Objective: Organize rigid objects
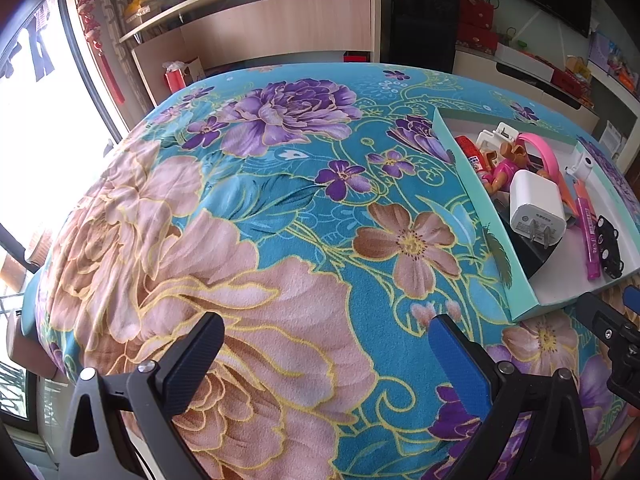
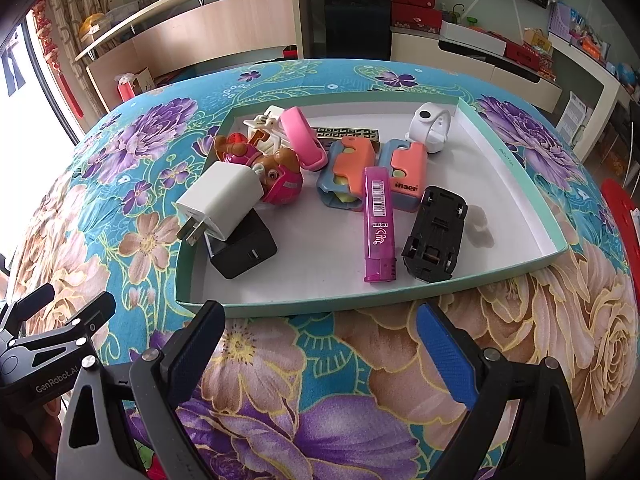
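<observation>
A shallow teal box [image 2: 516,264] with a white floor sits on the floral tablecloth [image 2: 540,320]; it also shows in the left wrist view [image 1: 520,296]. It holds a white charger [image 2: 224,200], a black charger [image 2: 244,252], a pink dog toy [image 2: 276,176], a pink band [image 2: 300,140], two orange-blue cutters [image 2: 352,164], a magenta lighter [image 2: 378,220], an upturned black toy car [image 2: 434,236] and a white watch [image 2: 430,124]. My right gripper [image 2: 320,344] is open and empty just before the box's near wall. My left gripper [image 1: 326,354] is open and empty over bare cloth, left of the box.
The round table drops off on all sides. A long shelf unit [image 1: 280,20] and a black cabinet [image 1: 424,24] stand behind it. A bright window [image 1: 36,120] is at the left. A red chair [image 2: 624,208] stands at the right edge.
</observation>
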`<state>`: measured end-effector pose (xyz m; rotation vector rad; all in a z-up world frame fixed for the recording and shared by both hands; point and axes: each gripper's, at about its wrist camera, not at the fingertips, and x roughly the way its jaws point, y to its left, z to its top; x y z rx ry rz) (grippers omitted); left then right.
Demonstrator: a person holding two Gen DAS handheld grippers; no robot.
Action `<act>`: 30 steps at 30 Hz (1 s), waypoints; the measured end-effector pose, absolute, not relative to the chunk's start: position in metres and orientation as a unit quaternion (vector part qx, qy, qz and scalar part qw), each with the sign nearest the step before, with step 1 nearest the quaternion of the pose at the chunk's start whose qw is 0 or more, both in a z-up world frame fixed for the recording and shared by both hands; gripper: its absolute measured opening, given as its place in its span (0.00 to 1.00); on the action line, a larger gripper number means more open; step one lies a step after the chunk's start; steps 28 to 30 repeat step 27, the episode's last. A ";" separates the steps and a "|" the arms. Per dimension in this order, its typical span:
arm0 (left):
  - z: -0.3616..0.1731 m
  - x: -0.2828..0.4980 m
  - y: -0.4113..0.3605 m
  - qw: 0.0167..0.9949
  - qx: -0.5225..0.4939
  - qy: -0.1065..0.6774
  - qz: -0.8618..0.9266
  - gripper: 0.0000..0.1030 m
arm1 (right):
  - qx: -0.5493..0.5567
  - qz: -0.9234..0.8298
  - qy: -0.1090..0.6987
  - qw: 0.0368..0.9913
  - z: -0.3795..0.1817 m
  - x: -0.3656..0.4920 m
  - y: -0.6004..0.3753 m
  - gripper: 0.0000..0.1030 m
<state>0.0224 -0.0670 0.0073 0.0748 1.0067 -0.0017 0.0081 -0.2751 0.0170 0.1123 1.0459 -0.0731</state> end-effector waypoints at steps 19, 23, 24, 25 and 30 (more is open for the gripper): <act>0.007 0.023 -0.068 0.875 0.036 0.483 -0.002 1.00 | 0.055 -0.033 0.502 0.862 0.015 0.008 -0.275 0.94; 0.006 0.022 -0.069 0.875 0.039 0.482 -0.003 1.00 | 0.055 -0.033 0.502 0.862 0.015 0.008 -0.275 0.94; 0.007 0.021 -0.070 0.876 0.039 0.481 -0.003 1.00 | 0.056 -0.033 0.502 0.862 0.014 0.008 -0.275 0.94; 0.007 0.021 -0.070 0.877 0.040 0.480 -0.003 1.00 | 0.056 -0.033 0.502 0.862 0.015 0.008 -0.275 0.94; 0.009 0.020 -0.069 0.878 0.040 0.477 -0.003 1.00 | 0.056 -0.033 0.502 0.862 0.015 0.008 -0.275 0.94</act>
